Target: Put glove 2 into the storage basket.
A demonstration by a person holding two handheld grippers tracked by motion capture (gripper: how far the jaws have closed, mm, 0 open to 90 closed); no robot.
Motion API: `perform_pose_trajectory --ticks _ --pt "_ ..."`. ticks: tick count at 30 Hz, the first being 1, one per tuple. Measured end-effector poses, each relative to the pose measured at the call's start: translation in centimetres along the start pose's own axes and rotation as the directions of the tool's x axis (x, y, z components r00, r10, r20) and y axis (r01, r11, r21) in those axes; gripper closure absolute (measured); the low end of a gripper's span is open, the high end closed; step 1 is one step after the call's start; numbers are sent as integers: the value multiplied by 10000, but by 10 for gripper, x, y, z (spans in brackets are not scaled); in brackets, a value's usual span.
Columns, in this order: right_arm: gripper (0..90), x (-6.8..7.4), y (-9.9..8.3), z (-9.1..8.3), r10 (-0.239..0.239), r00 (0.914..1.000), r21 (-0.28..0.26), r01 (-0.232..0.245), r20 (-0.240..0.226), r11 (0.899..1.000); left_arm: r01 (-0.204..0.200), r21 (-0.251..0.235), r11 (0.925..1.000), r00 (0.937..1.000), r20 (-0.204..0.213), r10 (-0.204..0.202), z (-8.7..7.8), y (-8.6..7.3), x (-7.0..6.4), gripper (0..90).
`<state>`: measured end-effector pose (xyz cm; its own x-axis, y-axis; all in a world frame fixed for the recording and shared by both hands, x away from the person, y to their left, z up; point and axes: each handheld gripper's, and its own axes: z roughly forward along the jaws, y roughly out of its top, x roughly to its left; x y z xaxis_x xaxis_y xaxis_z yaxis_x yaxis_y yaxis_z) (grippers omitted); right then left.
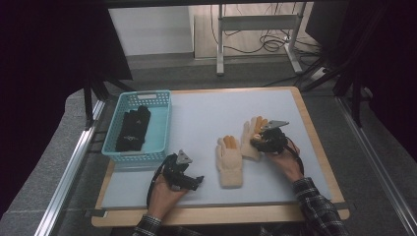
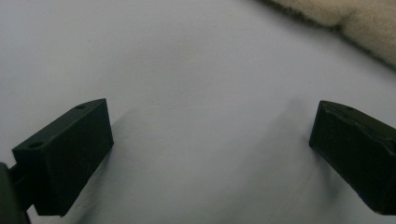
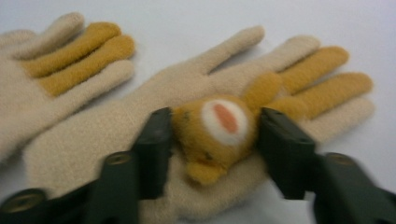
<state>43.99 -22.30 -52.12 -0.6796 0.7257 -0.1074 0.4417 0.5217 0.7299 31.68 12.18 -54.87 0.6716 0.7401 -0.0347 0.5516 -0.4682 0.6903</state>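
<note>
Right gripper [image 3: 212, 135] pinching the plush bear on a cream knitted glove with mustard-yellow fingers [image 3: 187, 93].

Its jaws press both sides of the small orange bear face [image 3: 215, 133] sewn on the glove, which lies flat on the pale grey table mat [image 1: 206, 118] just beside its matching cream glove [image 1: 229, 160]. The left gripper [image 1: 196, 181] rests on the mat, jaws wide apart and empty, near the turquoise plastic basket [image 1: 162, 129] holding black gloves [image 1: 133, 129].
</note>
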Motion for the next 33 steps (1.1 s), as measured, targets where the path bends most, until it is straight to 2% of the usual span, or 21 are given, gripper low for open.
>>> perform_pose_trajectory --ticks 2,5,11,14,18,22,25,28,31,32,33 --pt "577 1 -1 0 -356 9993 -134 357 84 9993 1 -2 10000 10000 -1 -1 0 0 0 0" --pt "618 -3 -1 -5 -458 9989 -204 457 -59 9987 4 -3 10000 10000 2 -4 0 0 0 0" --pt "622 -9 4 -29 -357 9993 -720 345 -146 9968 -21 11 10000 10000 -7 21 0 0 0 0" --pt "622 -9 7 -41 -481 9987 -832 464 -186 9955 -20 22 10000 10000 2 20 0 0 0 0" --pt "621 -7 13 -59 -407 9975 -1186 336 -576 9924 27 26 10000 10000 1 -27 0 0 0 0" --pt "620 1 20 -77 -653 9929 -1543 494 -993 9868 26 26 10000 10000 0 -26 0 0 0 0" --pt "620 11 27 -90 -914 9836 -1735 639 -1554 9828 19 6 10000 10000 -14 -19 0 0 0 0" --pt "620 26 32 -95 -1247 9693 -1857 853 -2120 9789 20 6 10000 10000 -14 -20 0 0 0 0" --pt "620 42 35 -93 -1680 9518 -1895 1208 -2567 9744 18 11 10000 10000 -11 -18 0 0 0 0" --pt "619 50 36 -90 -1817 9413 -1914 1300 -2845 9729 15 12 10000 10000 -11 -15 0 0 0 0" --pt "619 53 36 -89 -1909 9352 -1908 1376 -2981 9719 15 11 10000 10000 -13 -15 0 0 0 0"
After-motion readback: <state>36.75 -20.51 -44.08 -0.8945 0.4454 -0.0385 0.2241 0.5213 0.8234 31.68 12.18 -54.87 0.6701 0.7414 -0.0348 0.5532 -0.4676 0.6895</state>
